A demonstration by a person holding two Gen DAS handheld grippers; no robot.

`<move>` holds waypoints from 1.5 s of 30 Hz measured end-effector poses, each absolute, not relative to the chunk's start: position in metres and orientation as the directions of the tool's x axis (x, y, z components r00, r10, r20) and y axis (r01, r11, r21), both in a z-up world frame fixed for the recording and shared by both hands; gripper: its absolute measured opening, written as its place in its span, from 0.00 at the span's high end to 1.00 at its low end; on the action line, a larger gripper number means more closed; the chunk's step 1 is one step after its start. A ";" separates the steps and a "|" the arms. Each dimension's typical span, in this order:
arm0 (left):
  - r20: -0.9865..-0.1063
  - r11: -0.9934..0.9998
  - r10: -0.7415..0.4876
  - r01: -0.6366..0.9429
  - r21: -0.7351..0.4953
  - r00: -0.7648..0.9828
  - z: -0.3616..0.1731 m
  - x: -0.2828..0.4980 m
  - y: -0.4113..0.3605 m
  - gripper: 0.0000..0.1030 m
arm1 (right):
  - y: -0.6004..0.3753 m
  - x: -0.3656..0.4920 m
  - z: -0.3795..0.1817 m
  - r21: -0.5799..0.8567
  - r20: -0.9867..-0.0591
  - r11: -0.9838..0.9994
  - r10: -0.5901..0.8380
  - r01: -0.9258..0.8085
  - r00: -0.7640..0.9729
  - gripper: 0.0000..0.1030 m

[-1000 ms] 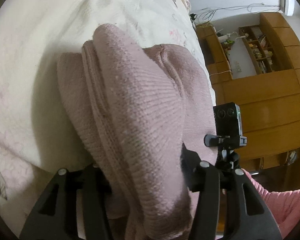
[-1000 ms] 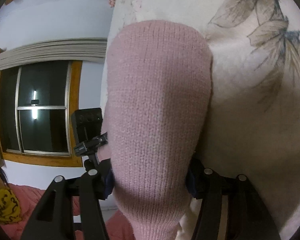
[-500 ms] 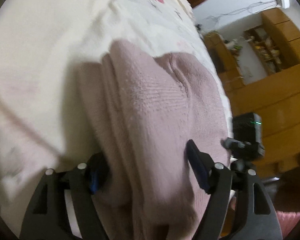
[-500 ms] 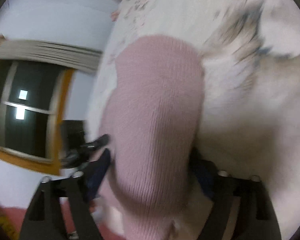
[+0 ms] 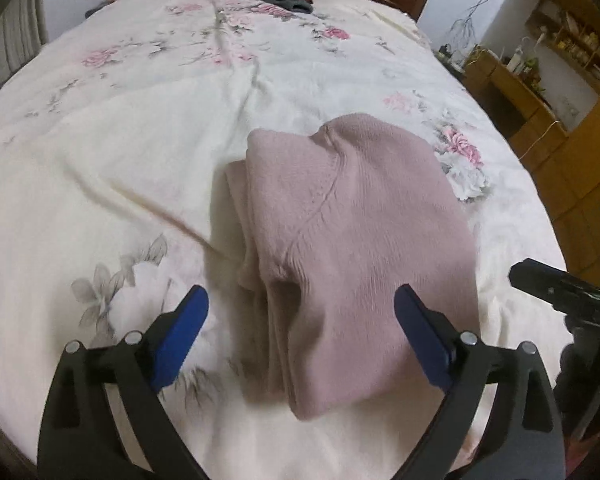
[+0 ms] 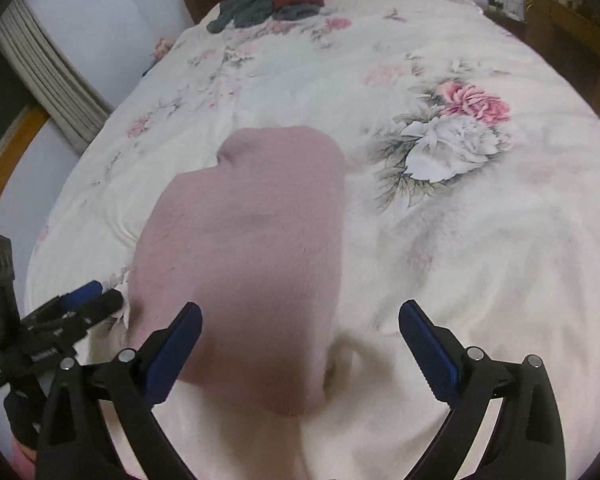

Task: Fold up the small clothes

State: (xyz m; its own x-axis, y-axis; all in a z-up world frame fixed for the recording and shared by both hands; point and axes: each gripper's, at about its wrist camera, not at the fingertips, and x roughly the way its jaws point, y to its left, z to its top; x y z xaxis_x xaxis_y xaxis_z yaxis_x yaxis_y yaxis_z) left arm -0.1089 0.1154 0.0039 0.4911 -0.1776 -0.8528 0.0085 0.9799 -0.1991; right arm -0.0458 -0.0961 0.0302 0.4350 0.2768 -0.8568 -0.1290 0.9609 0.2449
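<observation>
The pink knit garment (image 5: 352,248) lies folded in a compact bundle on the floral bed (image 5: 120,160), near its front edge. The left gripper (image 5: 300,320) and right gripper (image 6: 300,328) both hover spread wide and empty. Best now: lift straight clear without snagging the knit, then press any loose left-side layers flat.

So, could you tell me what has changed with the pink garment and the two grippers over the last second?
Both grippers let go: the left gripper and right gripper, shut on the pink knit garment a second ago, now stand open and drawn back from it. The garment lies folded on the floral bedspread. It keeps its folded shape.
</observation>
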 end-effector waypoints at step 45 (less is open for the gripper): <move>-0.890 0.989 0.144 -0.079 0.122 0.433 -0.002 -0.169 0.100 0.09 | -0.065 -0.097 0.013 0.018 -0.908 0.999 0.035 -0.045 0.417 0.04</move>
